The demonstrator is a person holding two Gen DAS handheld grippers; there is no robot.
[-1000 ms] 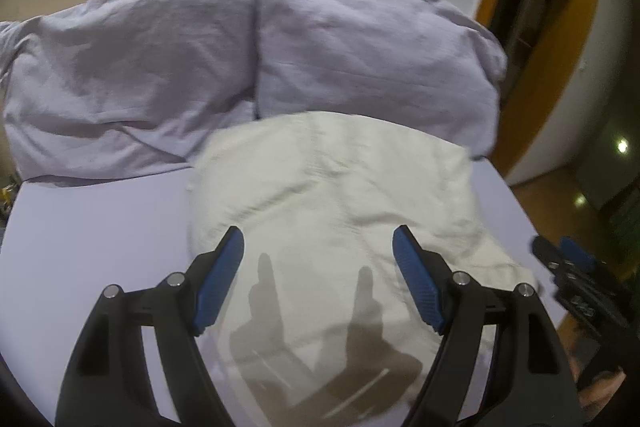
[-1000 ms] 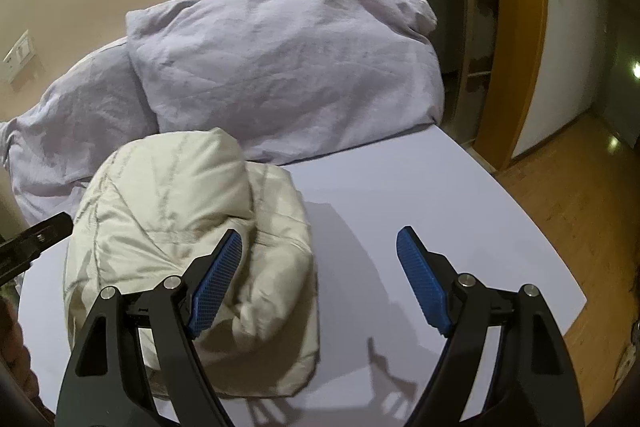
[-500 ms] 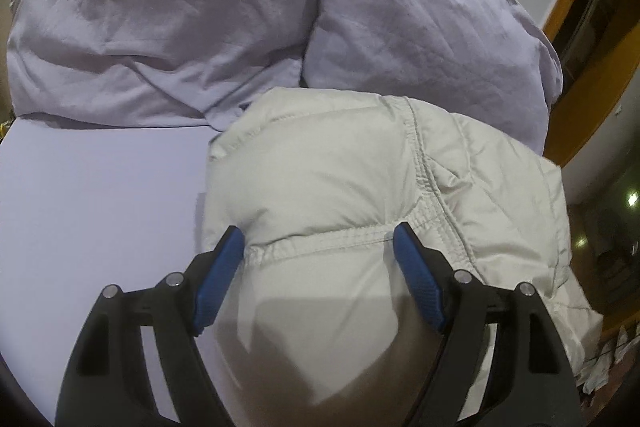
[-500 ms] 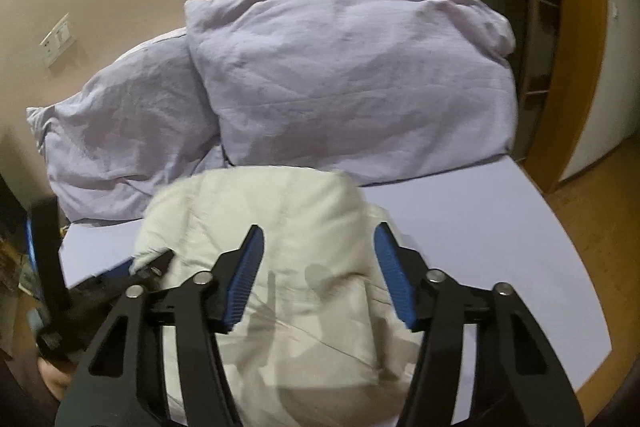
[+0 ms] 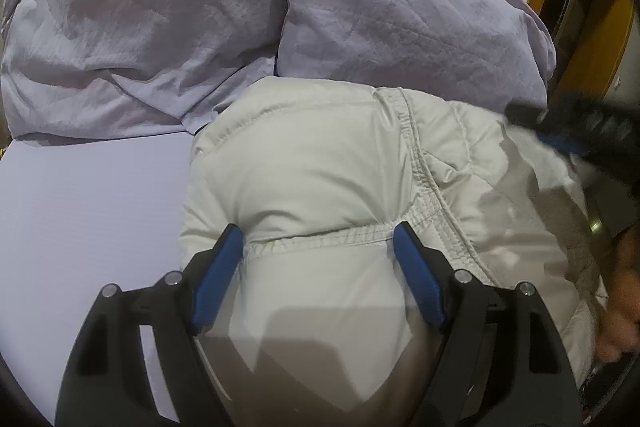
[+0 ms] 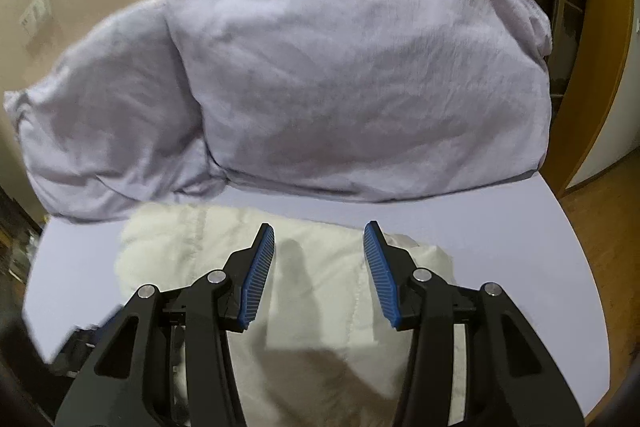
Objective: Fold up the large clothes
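Cream jacket [image 5: 320,179] bundled mid-bed, near pillows [image 5: 200,7]. Left gripper [image 5: 318,259] wide, straddling puffy fold, not clamped. Right gripper [image 6: 319,267] above jacket, closing, nothing pinched. Better: press down, squeeze air out, keep edges square on bed [image 5: 80,195].

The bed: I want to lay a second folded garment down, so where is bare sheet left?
Bare sheet lies left of the cream jacket, below the left pillow. Another patch lies right of it, under the right pillow. The middle is crowded.
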